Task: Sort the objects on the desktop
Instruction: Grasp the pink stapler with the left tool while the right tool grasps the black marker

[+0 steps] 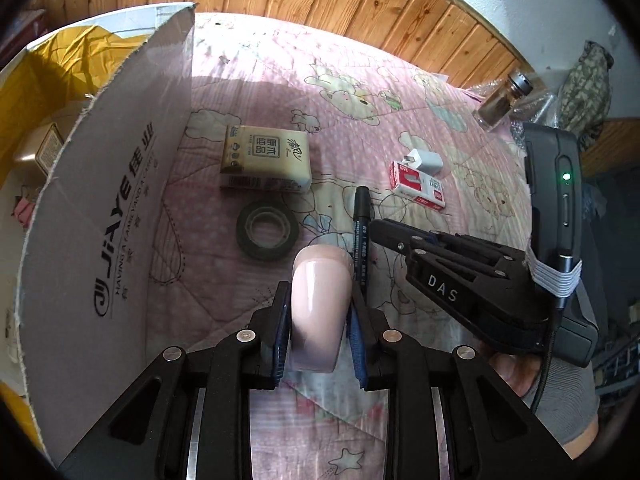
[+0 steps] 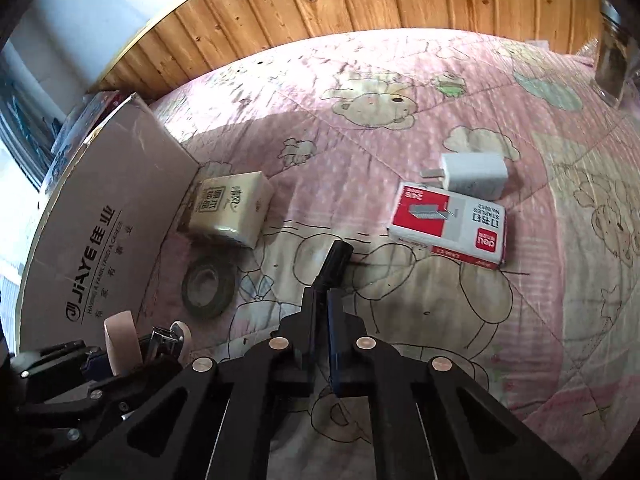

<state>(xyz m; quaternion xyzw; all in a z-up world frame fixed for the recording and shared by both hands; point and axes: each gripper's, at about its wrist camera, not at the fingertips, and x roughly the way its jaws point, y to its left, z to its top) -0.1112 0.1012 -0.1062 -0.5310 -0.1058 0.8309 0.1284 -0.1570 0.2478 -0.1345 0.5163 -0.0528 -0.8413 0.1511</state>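
The left gripper [image 1: 320,320] clamps a pink stapler [image 1: 318,300]; the right gripper [image 2: 322,320] pinches a black marker [image 2: 334,264]. Both are mid-sort, probably; next, carry them to the cardboard box [image 1: 112,200].

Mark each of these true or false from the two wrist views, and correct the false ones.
1. The left gripper is shut on the pink stapler. True.
2. The right gripper is open and holds nothing. False: its fingers are shut on the black marker.
3. The white charger lies right behind the staples box. True.
4. The tape roll is stacked on the tissue pack. False: it lies flat on the pink quilt, in front of the pack.
5. The cardboard box stands left of the tissue pack. True.
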